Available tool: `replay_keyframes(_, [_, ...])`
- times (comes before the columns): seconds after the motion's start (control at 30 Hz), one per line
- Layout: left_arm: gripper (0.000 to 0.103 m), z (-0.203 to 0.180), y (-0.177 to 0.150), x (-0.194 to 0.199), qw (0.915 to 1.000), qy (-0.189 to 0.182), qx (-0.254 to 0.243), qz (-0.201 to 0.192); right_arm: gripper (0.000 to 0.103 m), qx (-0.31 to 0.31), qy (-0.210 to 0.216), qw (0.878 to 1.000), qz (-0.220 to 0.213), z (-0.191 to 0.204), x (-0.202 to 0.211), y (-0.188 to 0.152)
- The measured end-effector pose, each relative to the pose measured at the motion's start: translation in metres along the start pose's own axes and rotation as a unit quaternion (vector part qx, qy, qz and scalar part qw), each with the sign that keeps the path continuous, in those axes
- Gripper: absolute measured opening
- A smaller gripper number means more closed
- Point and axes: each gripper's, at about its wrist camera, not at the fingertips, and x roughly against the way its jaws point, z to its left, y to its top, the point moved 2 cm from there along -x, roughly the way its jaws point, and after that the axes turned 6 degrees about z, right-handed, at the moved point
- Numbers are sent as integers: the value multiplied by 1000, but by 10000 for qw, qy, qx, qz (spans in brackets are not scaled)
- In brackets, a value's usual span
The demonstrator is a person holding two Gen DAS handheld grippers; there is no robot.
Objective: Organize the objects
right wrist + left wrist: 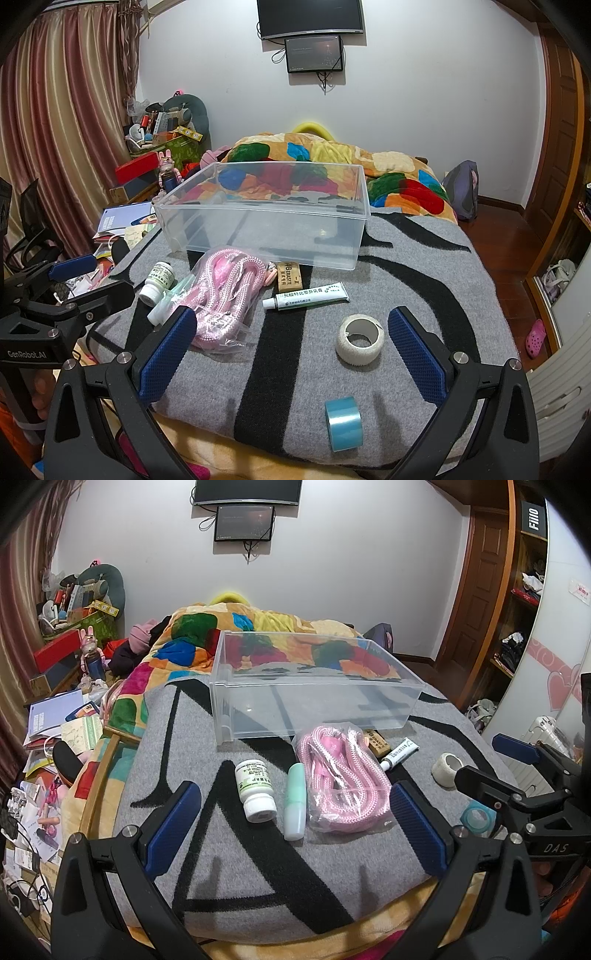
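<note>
Left tongs point(295, 827) and right tongs point(291, 354) both gape wide above the blanket point(424, 258), holding nothing.

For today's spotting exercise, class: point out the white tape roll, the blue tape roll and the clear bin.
White tape roll point(359, 344): right wrist view, on its outer band.
Blue tape roll point(344, 423): right wrist view, on its side.
Clear bin point(258, 236): right wrist view, on its front wall.

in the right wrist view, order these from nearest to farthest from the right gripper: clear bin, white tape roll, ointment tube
From the right gripper:
1. white tape roll, just ahead, toward its right finger
2. ointment tube, farther up the blanket
3. clear bin, farthest back
</note>
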Motion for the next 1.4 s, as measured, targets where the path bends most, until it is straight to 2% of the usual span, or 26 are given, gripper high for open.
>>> replay_keyframes(0.8, [103,4,1,-4,10000,-39,47,61,103,-12,26,10000,9,-1,-3,-2])
replay_keyframes(0.87, [98,7,1,-5,9999,-55,90,66,103,-13,-31,10000,-24,-3,-4,-2])
replay_keyframes(0.93, [83,11,3,-9,9998,-72,138,146,102,-25,-97,9999,-28,-4,-5,-2])
replay_keyframes(1.0, [80,17,4,-14,9994,-72,227,249,101,-75,-146,9999,-27,-8,-7,-1])
replay_keyframes(1.17, [69,36,6,-25,9981,56,473,391,84,-201,-241,9995,72,-19,-15,0])
replay_keyframes(1.3, [58,45,8,-41,9963,46,611,603,73,-327,-239,9987,299,-28,-28,-3])
replay_keyframes(1.4, [54,45,9,-54,9957,125,581,708,62,-432,-249,9974,522,-33,-38,-6])
